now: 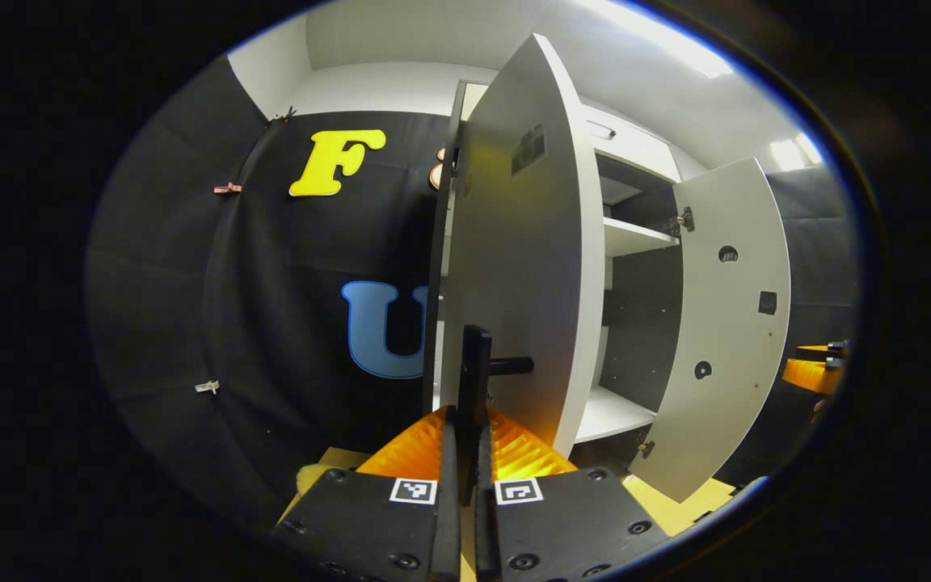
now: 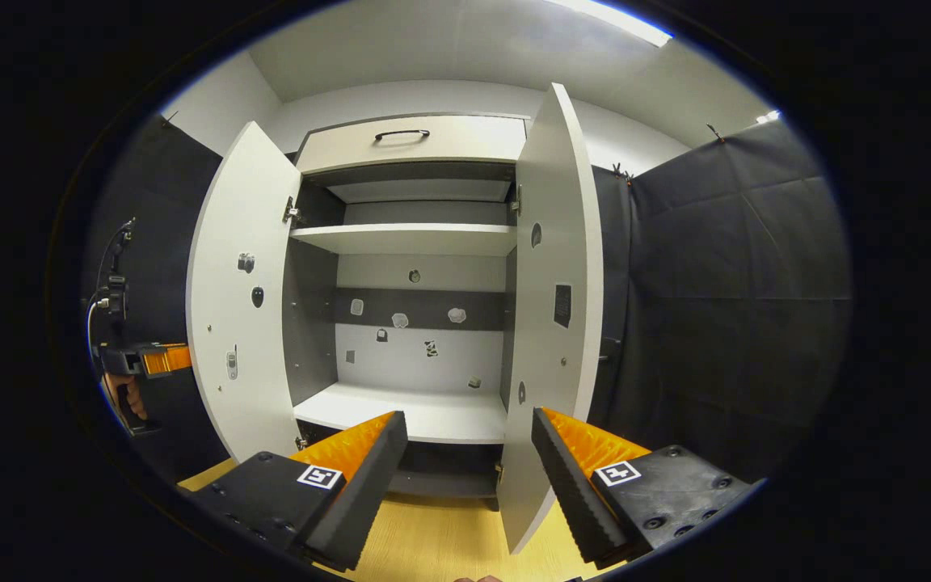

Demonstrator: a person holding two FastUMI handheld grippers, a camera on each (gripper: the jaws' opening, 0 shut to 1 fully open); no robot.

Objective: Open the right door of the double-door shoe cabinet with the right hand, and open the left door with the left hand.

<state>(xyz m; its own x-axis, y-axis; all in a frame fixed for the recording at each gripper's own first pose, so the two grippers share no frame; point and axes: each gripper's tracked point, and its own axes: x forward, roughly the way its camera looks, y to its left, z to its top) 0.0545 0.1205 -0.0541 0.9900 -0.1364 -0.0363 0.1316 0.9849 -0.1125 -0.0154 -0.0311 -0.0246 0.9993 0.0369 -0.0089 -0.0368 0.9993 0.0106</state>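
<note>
The white shoe cabinet stands with both doors swung out, its shelves bare. In the left gripper view, the left door is seen edge-on right ahead, and my left gripper is shut on its black bar handle. The right door hangs open beyond it. In the right gripper view, my right gripper is open in front of the cabinet and holds nothing. The right door stands just above its right finger, the left door further left. The left gripper and the hand holding it show behind the left door.
A shut drawer with a dark handle tops the cabinet. Light wooden floor lies below. Black cloth walls close in on both sides. The right gripper's tips peek in at the far right of the left gripper view.
</note>
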